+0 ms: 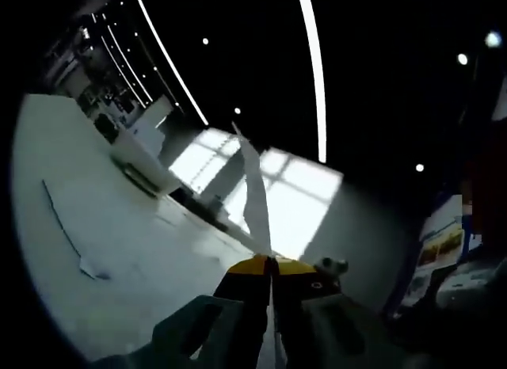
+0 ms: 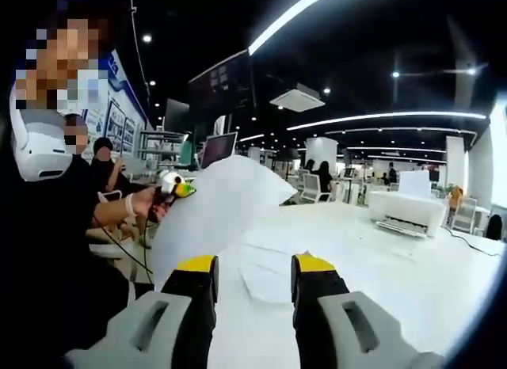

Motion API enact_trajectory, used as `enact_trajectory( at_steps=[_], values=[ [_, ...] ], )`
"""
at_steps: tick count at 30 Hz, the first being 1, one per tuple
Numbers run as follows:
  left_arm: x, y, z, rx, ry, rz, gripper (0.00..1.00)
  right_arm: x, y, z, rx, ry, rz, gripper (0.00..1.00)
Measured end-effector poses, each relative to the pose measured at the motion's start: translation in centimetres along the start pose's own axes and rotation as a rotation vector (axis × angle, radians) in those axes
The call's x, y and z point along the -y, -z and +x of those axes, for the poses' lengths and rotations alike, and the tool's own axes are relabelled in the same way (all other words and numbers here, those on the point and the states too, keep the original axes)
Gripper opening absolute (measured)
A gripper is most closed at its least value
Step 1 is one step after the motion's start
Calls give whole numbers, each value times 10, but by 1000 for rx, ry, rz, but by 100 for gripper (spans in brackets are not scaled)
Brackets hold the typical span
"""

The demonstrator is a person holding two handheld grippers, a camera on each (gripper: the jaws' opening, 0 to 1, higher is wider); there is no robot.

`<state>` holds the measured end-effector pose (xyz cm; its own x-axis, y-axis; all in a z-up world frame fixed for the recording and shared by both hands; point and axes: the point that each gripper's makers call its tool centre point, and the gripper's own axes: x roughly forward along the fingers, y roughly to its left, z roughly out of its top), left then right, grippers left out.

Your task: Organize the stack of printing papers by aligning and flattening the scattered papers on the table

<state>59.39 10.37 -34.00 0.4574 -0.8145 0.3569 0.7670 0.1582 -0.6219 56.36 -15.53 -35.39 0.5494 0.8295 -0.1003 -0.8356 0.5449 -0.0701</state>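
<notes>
Left tongs [image 1: 272, 266] are closed on a paper sheet [image 1: 255, 191], lifted above the tabletop [image 1: 119, 226] — right tongs [image 2: 253, 268] stand open, empty. Gathering step; next, lower this sheet onto the loose papers [image 2: 269, 278].

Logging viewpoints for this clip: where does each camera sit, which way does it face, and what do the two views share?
Left gripper view: rides the left tool, tilted up toward the ceiling lights; its yellow-tipped jaws are pinched on a sheet of paper seen edge-on.
Right gripper view: rides the right tool, looking level across the white table; its jaws stand apart, and the person's hand lifts the sheet.
Shared: the paper, table and printer.
</notes>
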Motion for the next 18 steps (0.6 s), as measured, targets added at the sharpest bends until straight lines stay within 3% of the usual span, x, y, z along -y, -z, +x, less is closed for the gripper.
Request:
enact_trajectory(
  at_steps=[10,18],
  values=[
    [-16,1,-9,19,-47,-31,5,4,6,-2,0,12,22,32],
    [-26,9,-14,42,-74,-104,5,11,18,-4,1,56,50,35]
  ],
)
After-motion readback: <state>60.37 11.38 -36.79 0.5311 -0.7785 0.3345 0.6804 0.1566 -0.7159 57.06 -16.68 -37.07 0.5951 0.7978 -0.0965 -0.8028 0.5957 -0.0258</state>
